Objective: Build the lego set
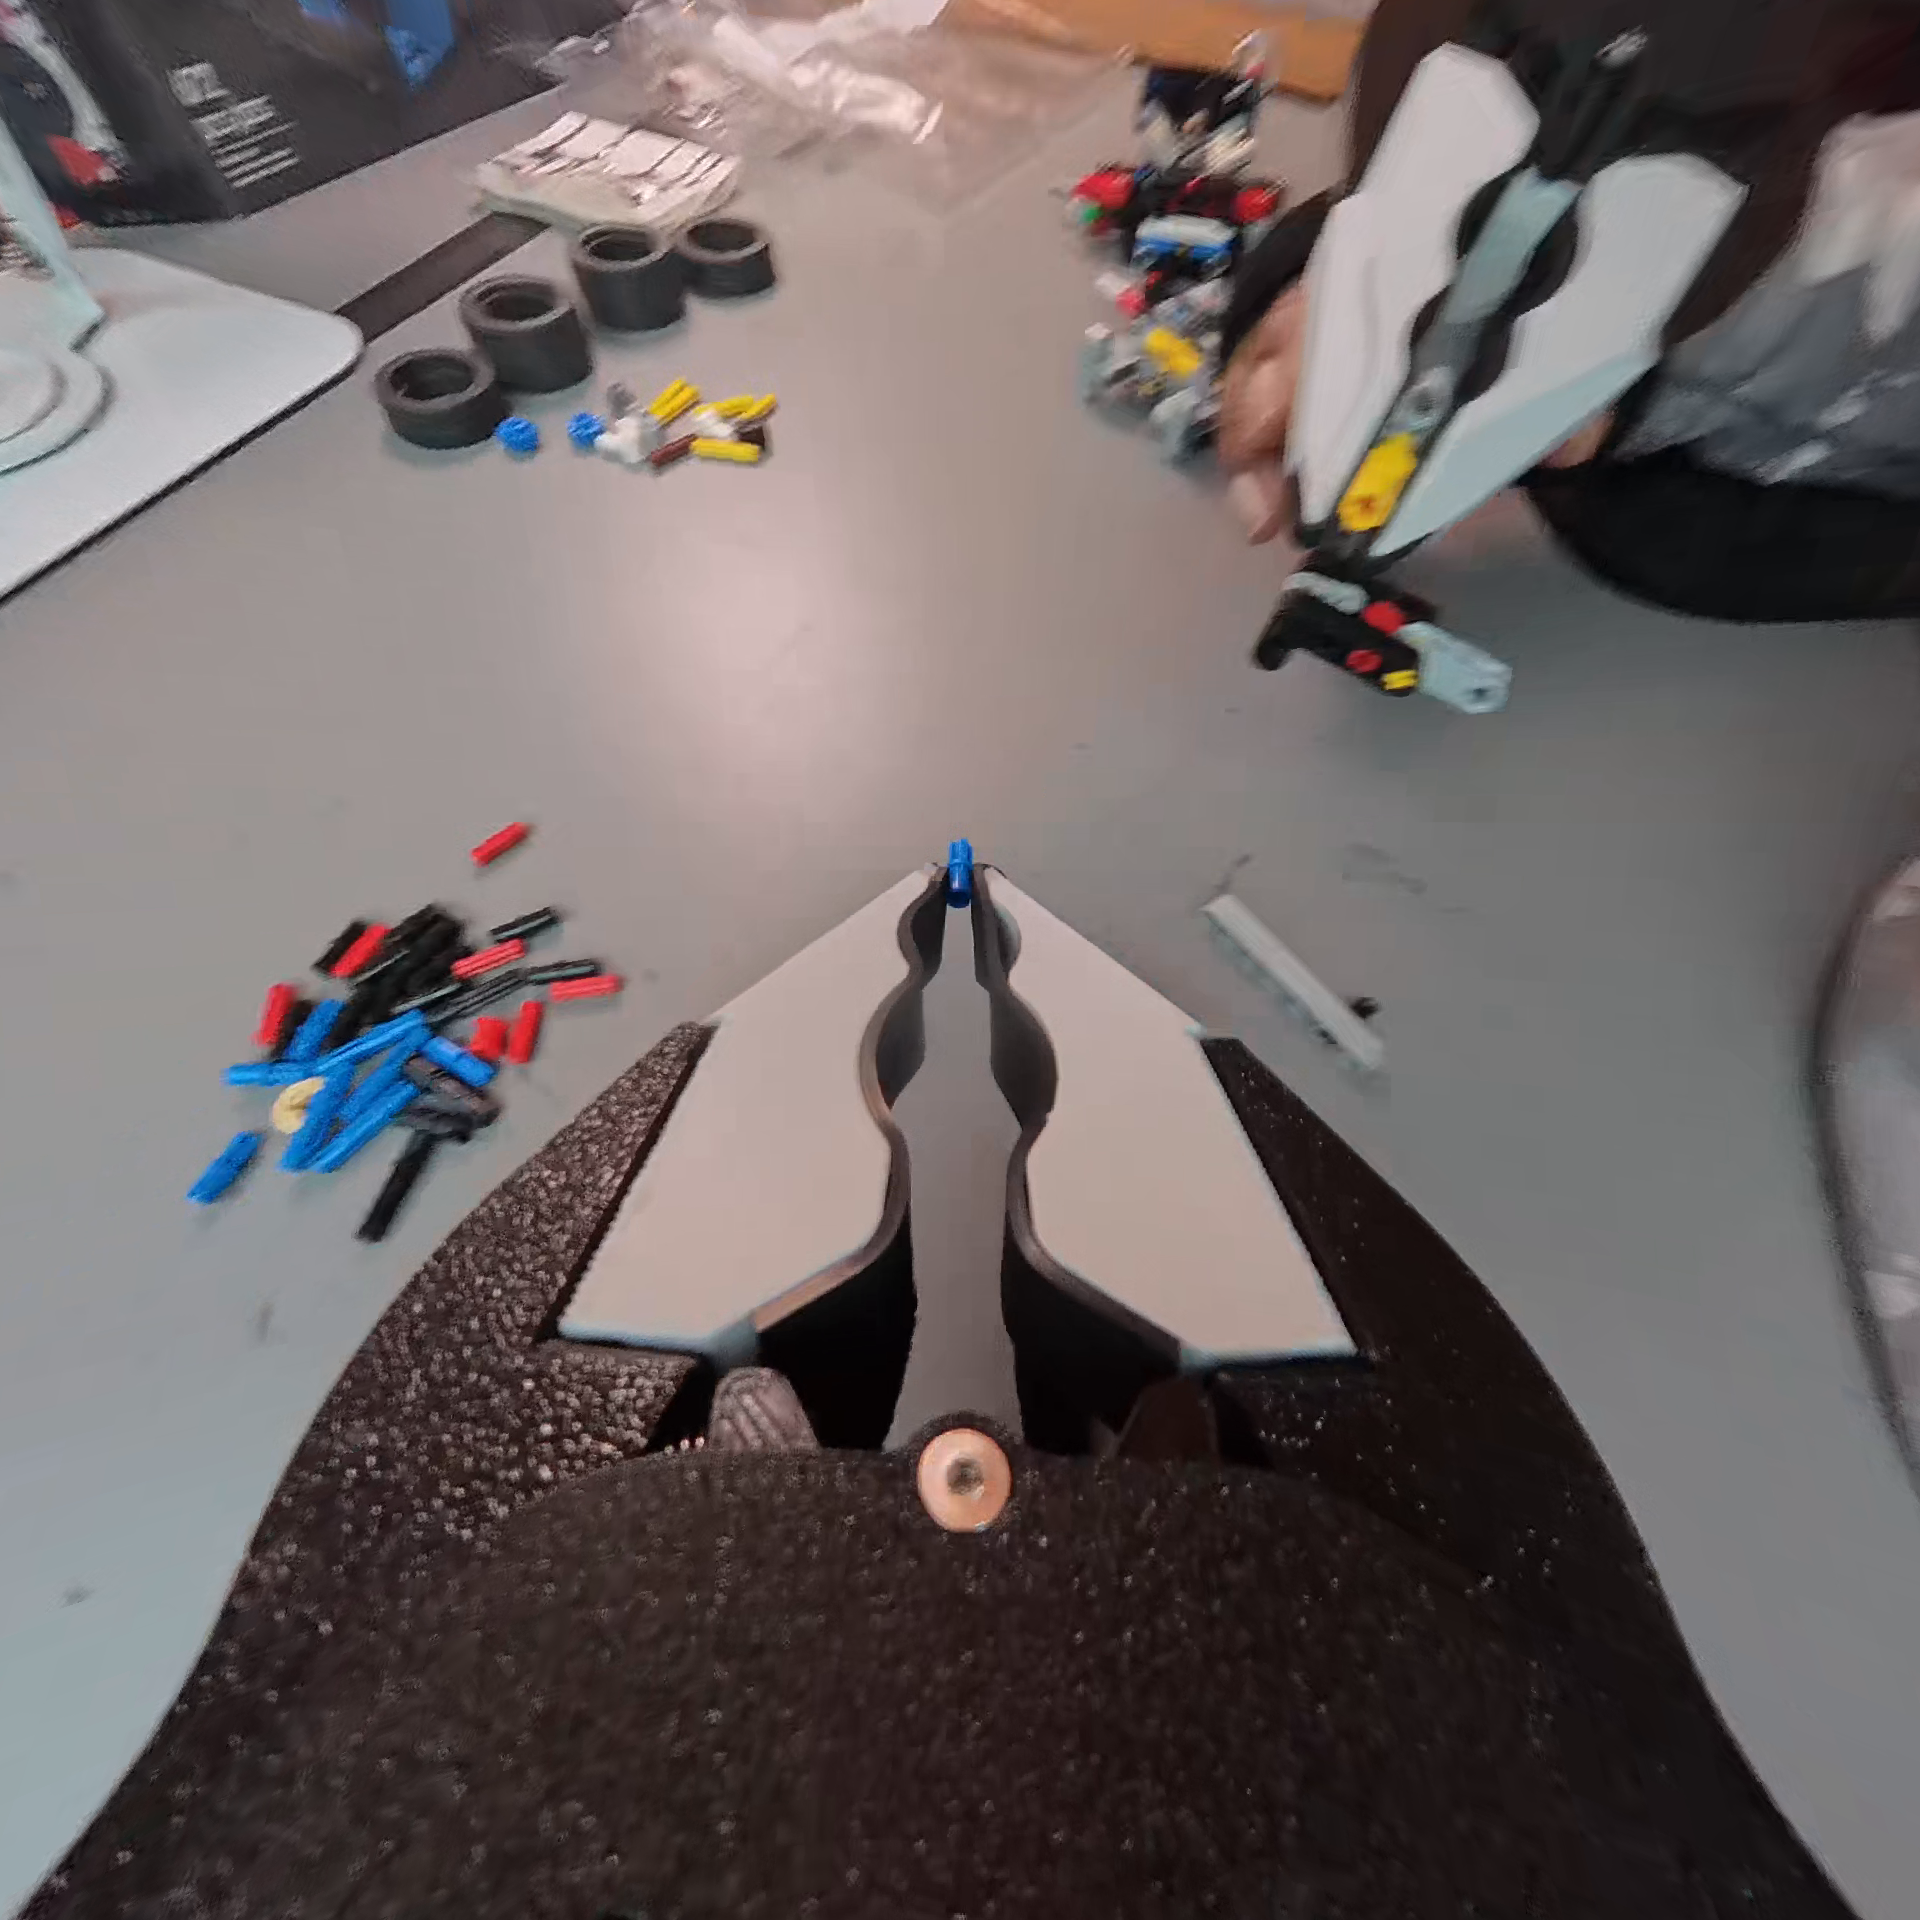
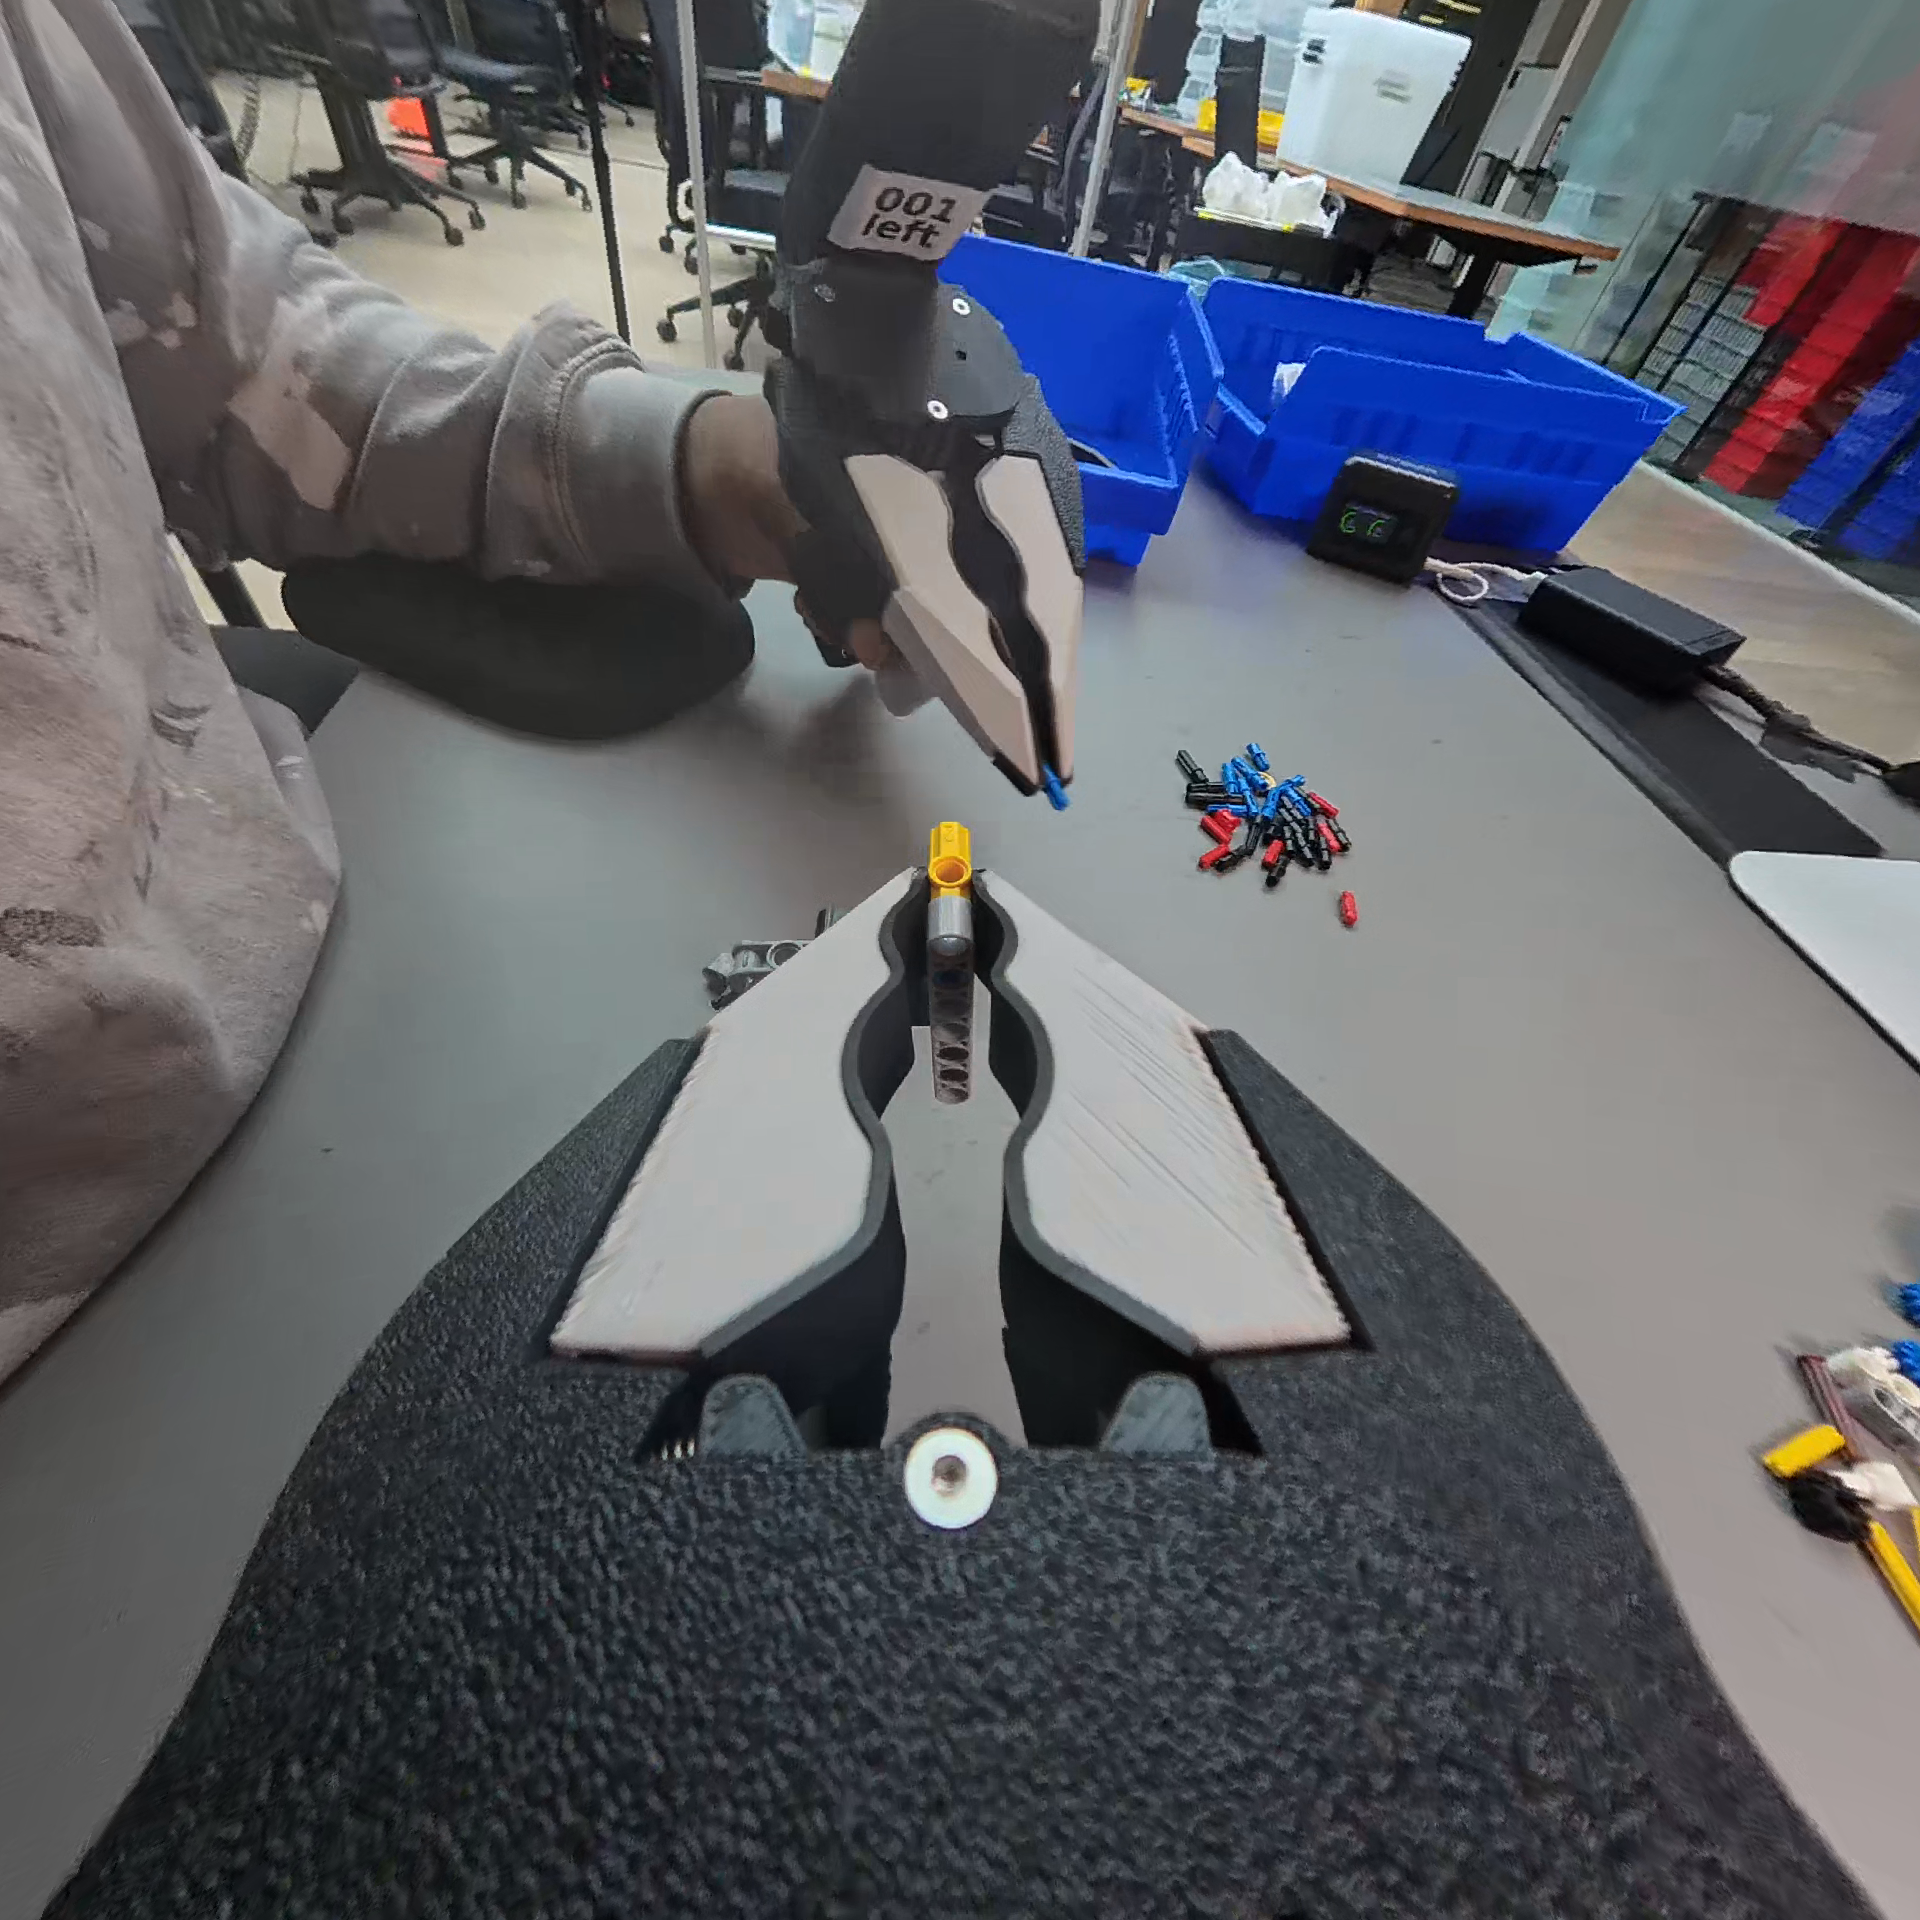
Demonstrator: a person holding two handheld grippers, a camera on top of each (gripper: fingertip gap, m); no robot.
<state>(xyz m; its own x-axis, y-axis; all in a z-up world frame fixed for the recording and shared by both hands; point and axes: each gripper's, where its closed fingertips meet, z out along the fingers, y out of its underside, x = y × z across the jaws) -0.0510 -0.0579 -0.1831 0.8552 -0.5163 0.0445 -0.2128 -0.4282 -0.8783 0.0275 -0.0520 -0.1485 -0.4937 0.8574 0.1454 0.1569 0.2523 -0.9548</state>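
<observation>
Blue pin (image 1: 958, 871) clamped in left gripper (image 1: 958, 883), yellow-tipped grey beam (image 2: 949, 940) clamped in right gripper (image 2: 949, 883)

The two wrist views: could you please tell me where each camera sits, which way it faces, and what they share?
Left wrist view: on the left gripper, facing along its fingers over the grey table; its tips pinch a blue pin.
Right wrist view: on the right gripper, facing the person's sleeve; it clamps a small assembly.
Shared: each shows the other gripper and the pile of pins.
</observation>
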